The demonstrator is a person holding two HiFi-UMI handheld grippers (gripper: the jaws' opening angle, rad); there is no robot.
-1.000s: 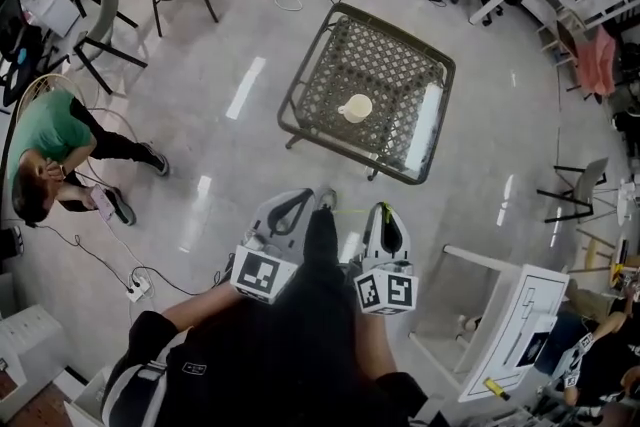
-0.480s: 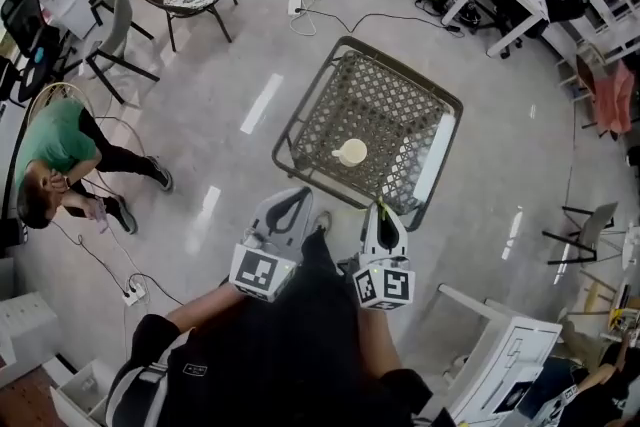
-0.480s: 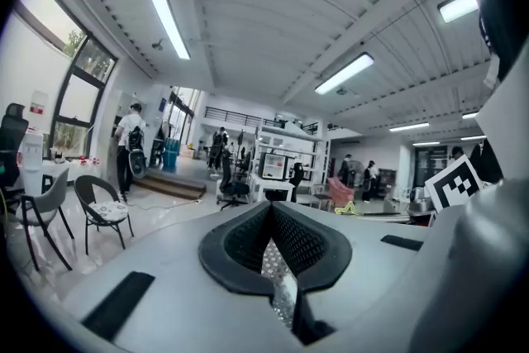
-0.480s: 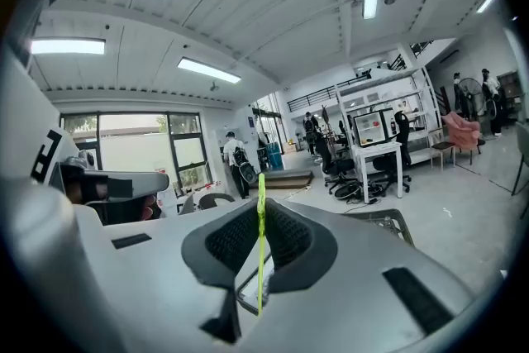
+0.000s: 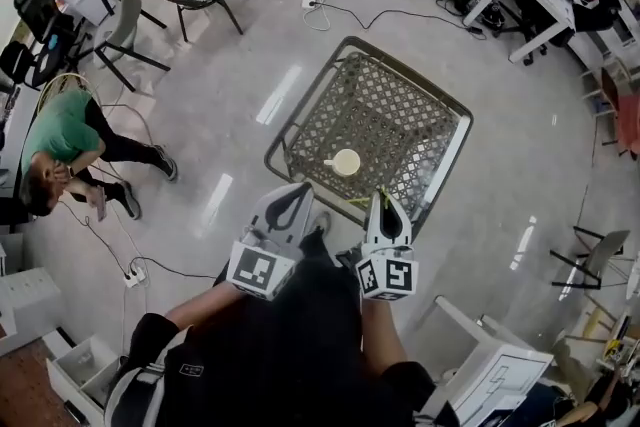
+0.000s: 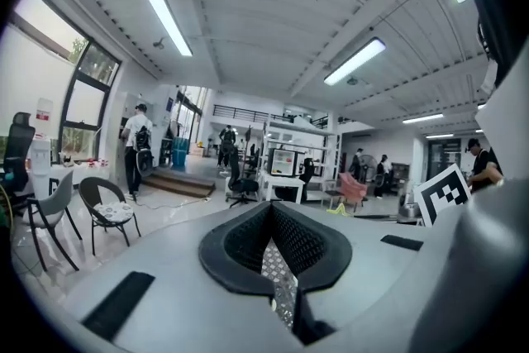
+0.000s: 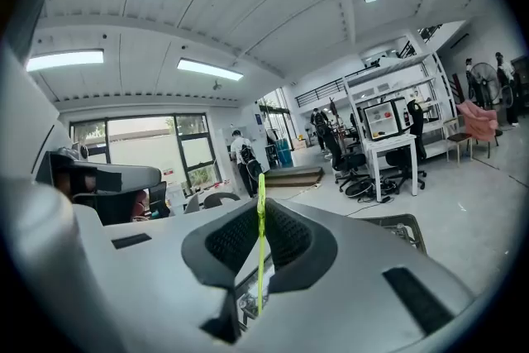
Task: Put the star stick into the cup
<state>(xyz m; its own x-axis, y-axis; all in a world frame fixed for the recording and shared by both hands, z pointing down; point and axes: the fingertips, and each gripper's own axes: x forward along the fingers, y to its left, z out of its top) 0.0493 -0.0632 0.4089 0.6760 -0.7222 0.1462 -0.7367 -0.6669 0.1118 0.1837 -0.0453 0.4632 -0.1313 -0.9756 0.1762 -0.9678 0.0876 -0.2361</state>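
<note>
Between the jaws of the right gripper [image 5: 386,207], the star stick [image 7: 260,236] sits clamped

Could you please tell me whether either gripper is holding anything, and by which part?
The right gripper clamps the yellow-green star stick along its lower length, with the top poking past the tips. The left gripper is shut and empty.

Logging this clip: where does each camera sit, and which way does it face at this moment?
Head view: on the person's head, facing steeply down at the floor, table and cup; shows the dark torso, left claw and right claw.
Left gripper view: on the left claw, facing along its shut jaws, up across the room; the person's head shows above.
Right gripper view: on the right claw, also tilted up; jaws shut on the stick.
Shared: head and right gripper views both show the table.
</note>
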